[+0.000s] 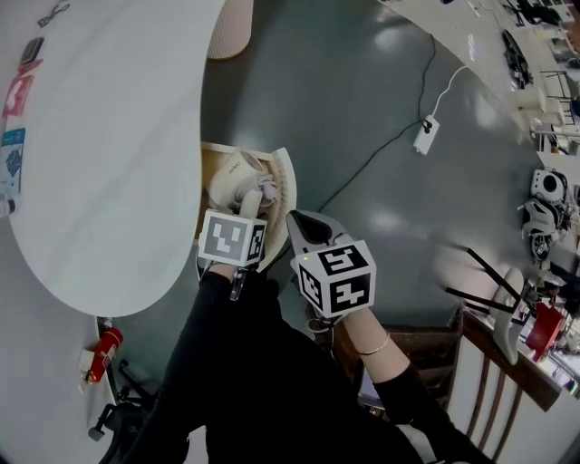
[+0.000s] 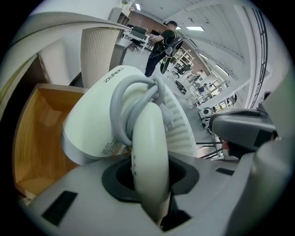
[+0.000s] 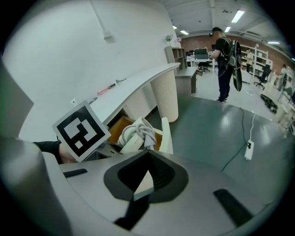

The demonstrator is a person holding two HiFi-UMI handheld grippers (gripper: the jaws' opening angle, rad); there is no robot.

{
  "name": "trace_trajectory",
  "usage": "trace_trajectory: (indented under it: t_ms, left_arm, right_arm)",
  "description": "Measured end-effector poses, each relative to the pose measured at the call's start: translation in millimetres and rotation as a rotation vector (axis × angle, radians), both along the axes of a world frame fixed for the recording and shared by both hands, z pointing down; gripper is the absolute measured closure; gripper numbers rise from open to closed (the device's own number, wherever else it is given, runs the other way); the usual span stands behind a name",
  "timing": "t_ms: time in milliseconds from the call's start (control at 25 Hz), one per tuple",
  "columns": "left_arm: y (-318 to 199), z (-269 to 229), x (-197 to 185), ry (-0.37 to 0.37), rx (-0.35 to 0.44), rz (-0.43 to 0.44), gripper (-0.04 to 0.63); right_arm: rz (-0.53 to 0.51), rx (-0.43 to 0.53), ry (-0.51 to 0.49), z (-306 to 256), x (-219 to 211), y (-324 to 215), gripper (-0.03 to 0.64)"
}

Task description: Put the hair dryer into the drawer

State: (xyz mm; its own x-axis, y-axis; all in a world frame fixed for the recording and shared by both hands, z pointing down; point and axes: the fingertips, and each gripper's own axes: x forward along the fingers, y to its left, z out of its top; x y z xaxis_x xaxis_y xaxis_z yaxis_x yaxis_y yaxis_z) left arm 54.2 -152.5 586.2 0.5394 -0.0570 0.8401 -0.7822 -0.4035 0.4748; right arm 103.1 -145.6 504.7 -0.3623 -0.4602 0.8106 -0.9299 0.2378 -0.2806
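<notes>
Cream hair dryer (image 2: 92, 124), grey cord (image 2: 123, 108), tan drawer (image 2: 37, 124), black-and-white marker cubes (image 1: 233, 237), grey-green floor (image 1: 362, 109)

Table (image 1: 118, 154): white, round-edged top, standing on a ribbed cream pedestal (image 1: 229, 27). At its far left edge a red card (image 1: 18, 93), a blue packet (image 1: 13, 159) and a small dark item (image 1: 32, 50) are lying flat, close together.

Drawer (image 1: 210, 168): hanging open beneath the table's rim, showing a bare wooden bottom and a cream front panel.

Floor (image 1: 362, 109): grey and glossy, reflecting the ceiling lights. A white power strip (image 1: 426, 136) is lying on it, with a white cable (image 1: 450, 89) and a black cable (image 1: 381, 149) trailing away. A red canister (image 1: 104, 352) is lying under the table's near edge.
</notes>
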Motion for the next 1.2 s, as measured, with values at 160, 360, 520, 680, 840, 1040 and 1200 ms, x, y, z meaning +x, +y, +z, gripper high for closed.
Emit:
trace_trajectory:
  t_ms: [160,360,520,680,840,1040,1200]
  left_arm:
    - [-6,9,1,-0.016,-0.001,-0.012,0.483]
    - [-7,14,3,-0.014,-0.013,-0.022,0.483]
    - [-3,14,-2,-0.003,-0.031,-0.036,0.483]
    - [4,21,-7,-0.005,-0.058,-0.044,0.483]
    - [10,34,-15,-0.005,-0.106,-0.065,0.483]
    - [8,43,-18,-0.019,-0.131,-0.061,0.482]
    - [6,46,-16,-0.031,-0.154,-0.07,0.482]
  right_arm:
    - [-0.049,-0.034,0.012,6,-5,-4,0.615]
    - [-0.091,-0.052,0.015,10,-9,-6,0.615]
    - [-0.115,-0.056,0.02,13,-16,-9,0.615]
    - [-0.133,-0.068,0.027,17,-22,-12,0.615]
    - [-0.149,-0.089,0.027,22,-31,-13,0.615]
    - [-0.174,-0.109,0.045,27,-39,-15,0.615]
    - [-0.171,-0.138,0.063,34,-39,-15,0.615]
